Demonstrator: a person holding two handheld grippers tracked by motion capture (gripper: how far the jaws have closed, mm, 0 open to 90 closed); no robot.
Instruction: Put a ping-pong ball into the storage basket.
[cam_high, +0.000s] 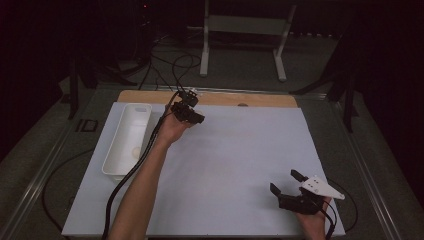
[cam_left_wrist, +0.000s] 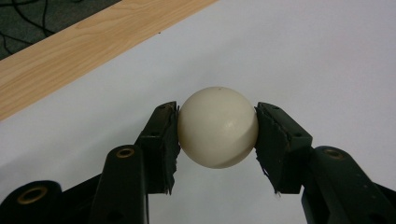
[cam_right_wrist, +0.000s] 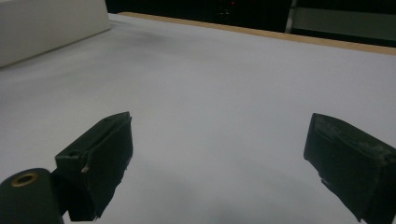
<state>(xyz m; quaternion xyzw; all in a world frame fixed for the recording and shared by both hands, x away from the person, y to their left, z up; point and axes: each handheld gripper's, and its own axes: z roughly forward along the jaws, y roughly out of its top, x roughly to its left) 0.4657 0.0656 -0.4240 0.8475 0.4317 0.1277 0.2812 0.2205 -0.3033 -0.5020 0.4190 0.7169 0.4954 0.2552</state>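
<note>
High view: left gripper (cam_high: 189, 111) at far side of white sheet (cam_high: 235, 150), just right of white tray (cam_high: 126, 137), forearm reaching in from bottom. Small pale round thing in tray, too small to identify. Right gripper (cam_high: 290, 186) near right corner, jaws spread, nothing between.

Left gripper view: cream ball (cam_left_wrist: 218, 127) clamped between both pads (cam_left_wrist: 164, 140), white sheet beneath, wooden table edge (cam_left_wrist: 79, 51) at upper left.

Right gripper view: jaws wide apart, empty, over white sheet; tray wall (cam_right_wrist: 46, 25) at upper left.
</note>
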